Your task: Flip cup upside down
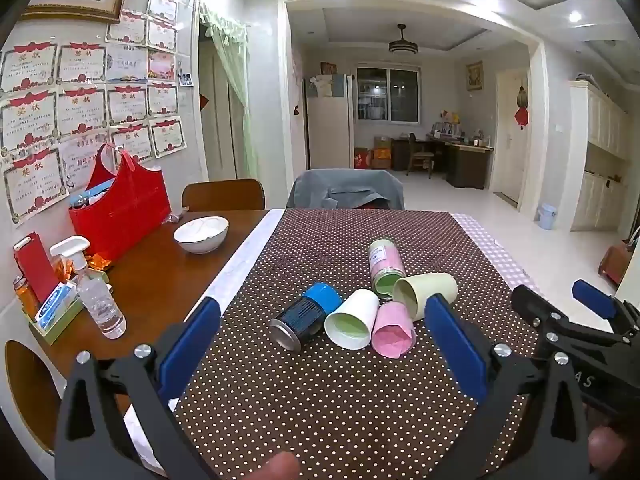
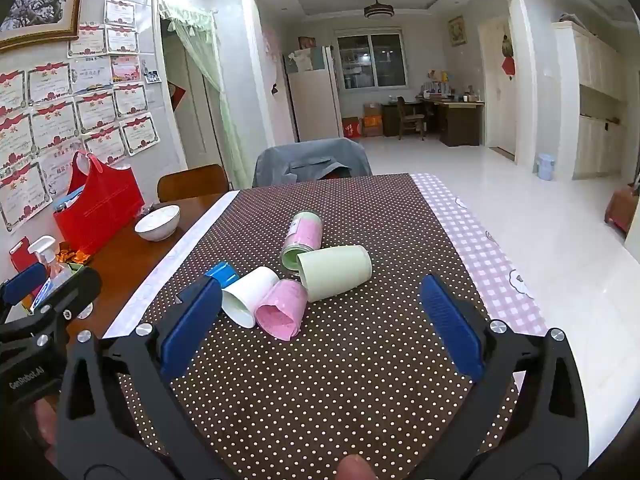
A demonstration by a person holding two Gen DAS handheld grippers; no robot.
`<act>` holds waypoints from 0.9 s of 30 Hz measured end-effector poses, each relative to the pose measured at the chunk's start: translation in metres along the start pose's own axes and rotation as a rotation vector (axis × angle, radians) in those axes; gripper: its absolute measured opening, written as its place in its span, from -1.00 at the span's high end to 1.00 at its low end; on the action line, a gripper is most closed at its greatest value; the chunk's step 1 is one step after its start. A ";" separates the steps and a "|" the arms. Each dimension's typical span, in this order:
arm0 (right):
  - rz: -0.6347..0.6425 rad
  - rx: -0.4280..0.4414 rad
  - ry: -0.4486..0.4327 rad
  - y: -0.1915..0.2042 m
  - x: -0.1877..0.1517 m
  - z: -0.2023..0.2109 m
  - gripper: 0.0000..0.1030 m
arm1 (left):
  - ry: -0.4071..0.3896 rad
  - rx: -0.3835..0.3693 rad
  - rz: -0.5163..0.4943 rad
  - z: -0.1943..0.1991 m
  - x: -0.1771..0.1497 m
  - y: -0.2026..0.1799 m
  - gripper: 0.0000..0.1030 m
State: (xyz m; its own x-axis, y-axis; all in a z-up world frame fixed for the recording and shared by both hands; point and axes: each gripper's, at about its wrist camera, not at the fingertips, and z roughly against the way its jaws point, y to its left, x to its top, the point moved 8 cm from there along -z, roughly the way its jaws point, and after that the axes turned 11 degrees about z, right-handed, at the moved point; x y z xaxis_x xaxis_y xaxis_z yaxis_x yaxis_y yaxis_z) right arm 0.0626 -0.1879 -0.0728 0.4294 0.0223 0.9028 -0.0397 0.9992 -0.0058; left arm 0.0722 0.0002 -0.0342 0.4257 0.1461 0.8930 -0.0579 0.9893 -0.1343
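Several cups lie on their sides in a cluster on the brown dotted tablecloth (image 1: pixel 320 392): a dark cup with a blue base (image 1: pixel 306 314), a white cup (image 1: pixel 354 318), a pink cup (image 1: pixel 394 330), a pale green cup (image 1: pixel 426 292) and a pink-and-green cup (image 1: pixel 385 266). They also show in the right wrist view: white (image 2: pixel 250 294), pink (image 2: pixel 282 308), pale green (image 2: pixel 334 268), pink-and-green (image 2: pixel 303 238), blue base (image 2: pixel 222 272). My left gripper (image 1: pixel 324 340) is open and empty, just short of the cluster. My right gripper (image 2: pixel 320 316) is open and empty, also near the cups.
A white bowl (image 1: pixel 201 233), a red bag (image 1: pixel 120 204) and a spray bottle (image 1: pixel 94 292) stand on the bare wood at the left. A chair draped in grey cloth (image 1: pixel 346 192) is at the table's far end. The checked cloth edge (image 2: pixel 488 256) drops off at the right.
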 end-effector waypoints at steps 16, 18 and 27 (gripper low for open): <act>0.013 -0.010 -0.013 -0.001 0.012 -0.002 -0.89 | 0.003 -0.019 -0.001 -0.004 0.001 -0.001 -0.93; 0.014 -0.011 -0.016 -0.001 0.013 -0.002 -0.89 | 0.004 -0.024 0.006 -0.005 0.001 0.000 -0.93; 0.023 -0.010 -0.020 0.000 0.018 -0.007 -0.89 | 0.002 -0.036 0.000 -0.008 0.003 -0.001 -0.93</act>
State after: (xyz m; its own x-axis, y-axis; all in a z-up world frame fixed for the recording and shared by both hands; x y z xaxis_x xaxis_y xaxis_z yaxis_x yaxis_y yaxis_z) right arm 0.0767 -0.1873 -0.0591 0.4107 0.0447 0.9107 -0.0399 0.9987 -0.0311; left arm 0.0806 -0.0003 -0.0353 0.4279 0.1464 0.8919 -0.0258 0.9884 -0.1499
